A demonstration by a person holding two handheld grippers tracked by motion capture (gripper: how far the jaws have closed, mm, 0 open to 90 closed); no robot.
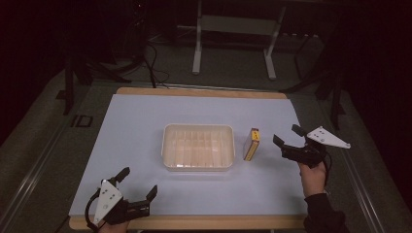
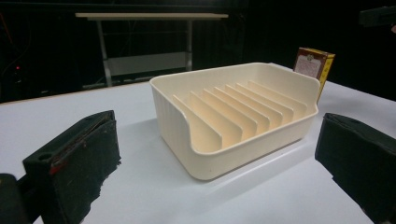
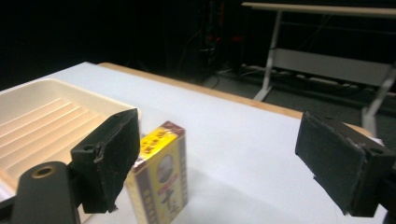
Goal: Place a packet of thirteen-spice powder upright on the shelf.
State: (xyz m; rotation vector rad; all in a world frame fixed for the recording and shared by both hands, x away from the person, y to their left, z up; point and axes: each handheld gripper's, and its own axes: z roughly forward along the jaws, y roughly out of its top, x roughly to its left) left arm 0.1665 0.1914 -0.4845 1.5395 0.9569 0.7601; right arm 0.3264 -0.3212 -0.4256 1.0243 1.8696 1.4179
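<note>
Right tongs [image 1: 287, 134] wide open and empty near the desk's right edge, small yellow box [image 1: 251, 144] upright just ahead, apparently untouched, cream slotted tray [image 1: 197, 129] mid-desk beside it, left tongs [image 1: 139, 181] open, empty, at the near edge.

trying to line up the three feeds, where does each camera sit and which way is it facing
High view: above the person's side, looking forward and down on the table; shows both hands, the left hand-held gripper and the right hand-held gripper.
Left gripper view: rides low on the left hand-held gripper, facing the tray; its open jaws rise at the bottom.
Right gripper view: rides on the right hand-held gripper, facing the box; open jaws stand either side.
All three share the tray and the box.
</note>
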